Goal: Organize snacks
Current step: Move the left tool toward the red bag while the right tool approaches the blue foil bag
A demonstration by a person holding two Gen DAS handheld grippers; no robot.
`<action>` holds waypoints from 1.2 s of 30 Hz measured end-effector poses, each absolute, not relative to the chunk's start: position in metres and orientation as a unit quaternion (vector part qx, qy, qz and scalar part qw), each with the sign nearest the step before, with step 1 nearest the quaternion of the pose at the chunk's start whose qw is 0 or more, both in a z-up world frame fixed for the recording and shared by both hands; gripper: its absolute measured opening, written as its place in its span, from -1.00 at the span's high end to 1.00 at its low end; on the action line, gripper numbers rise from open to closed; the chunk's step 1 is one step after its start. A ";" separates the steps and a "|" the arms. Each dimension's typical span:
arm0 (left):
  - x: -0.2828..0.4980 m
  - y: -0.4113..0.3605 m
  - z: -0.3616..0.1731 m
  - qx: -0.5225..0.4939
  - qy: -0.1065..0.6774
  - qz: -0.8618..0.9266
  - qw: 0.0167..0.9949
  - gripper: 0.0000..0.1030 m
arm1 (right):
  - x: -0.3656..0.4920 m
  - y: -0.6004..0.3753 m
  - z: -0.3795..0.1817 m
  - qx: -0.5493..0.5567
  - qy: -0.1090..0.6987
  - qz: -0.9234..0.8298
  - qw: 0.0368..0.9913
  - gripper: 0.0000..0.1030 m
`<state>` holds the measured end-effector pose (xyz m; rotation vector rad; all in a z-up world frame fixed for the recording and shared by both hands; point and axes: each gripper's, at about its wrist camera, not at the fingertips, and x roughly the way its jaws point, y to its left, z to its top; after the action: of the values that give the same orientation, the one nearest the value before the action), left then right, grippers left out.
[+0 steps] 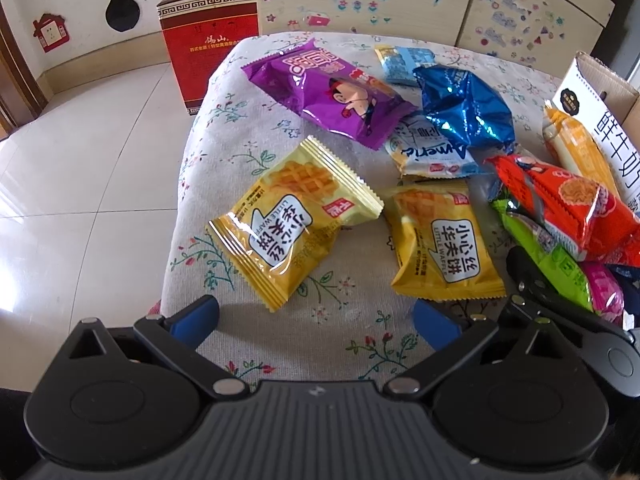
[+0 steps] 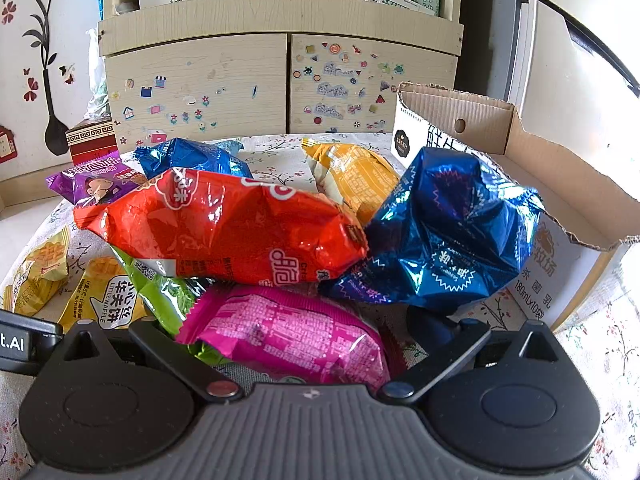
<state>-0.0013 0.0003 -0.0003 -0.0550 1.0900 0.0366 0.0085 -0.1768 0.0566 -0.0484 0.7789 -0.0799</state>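
In the left wrist view, the left hand-held gripper [image 1: 316,322] was held wide apart and empty, near two yellow waffle packs [image 1: 294,222] on the counter [image 1: 280,344]. In the right wrist view, the right hand-held gripper [image 2: 288,344] was spread around a pink pack [image 2: 288,338] (not clamped yet). The piled orange pack [image 2: 224,224] could be knocked off.

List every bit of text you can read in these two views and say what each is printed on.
"LITTLE WAFFLE" and "小心丝 华夫饼": near yellow waffle packet; same wording, turned, on the left yellow waffle packet.
"Ameria": white-and-blue packet, partly covered.
"180mLx10袋": cardboard milk box.
"t.AI": black device at the left edge, cut off.
"脆": orange-red bag.
Purple bag, pink packet, red carton: lettering too small or distorted.
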 end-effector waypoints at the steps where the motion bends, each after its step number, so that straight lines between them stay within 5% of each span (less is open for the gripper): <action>1: -0.002 0.000 0.000 -0.025 0.519 0.017 0.855 -0.99 | 0.008 -0.177 0.056 -0.023 0.379 -0.039 0.924 -1.00; 9: -0.003 0.000 0.001 -0.021 0.525 0.010 0.851 -0.99 | 0.003 -0.173 0.056 -0.020 0.389 -0.063 0.919 -1.00; 21: -0.020 -0.011 0.025 0.025 0.512 0.012 0.858 -0.98 | 0.001 -0.180 0.064 0.039 0.548 -0.105 0.829 -1.00; 27: -0.026 -0.014 0.051 0.050 0.492 0.017 0.869 -0.98 | -0.029 -0.183 0.064 0.097 0.564 -0.105 0.813 -1.00; 36: -0.031 -0.025 0.082 0.095 0.469 -0.017 0.878 -0.99 | -0.052 -0.161 0.077 0.037 0.560 -0.040 0.827 -1.00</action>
<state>-0.0313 -0.0248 0.0820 0.1972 0.9780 -0.0344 -0.0515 -0.1606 0.0768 0.0793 1.1890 -0.0847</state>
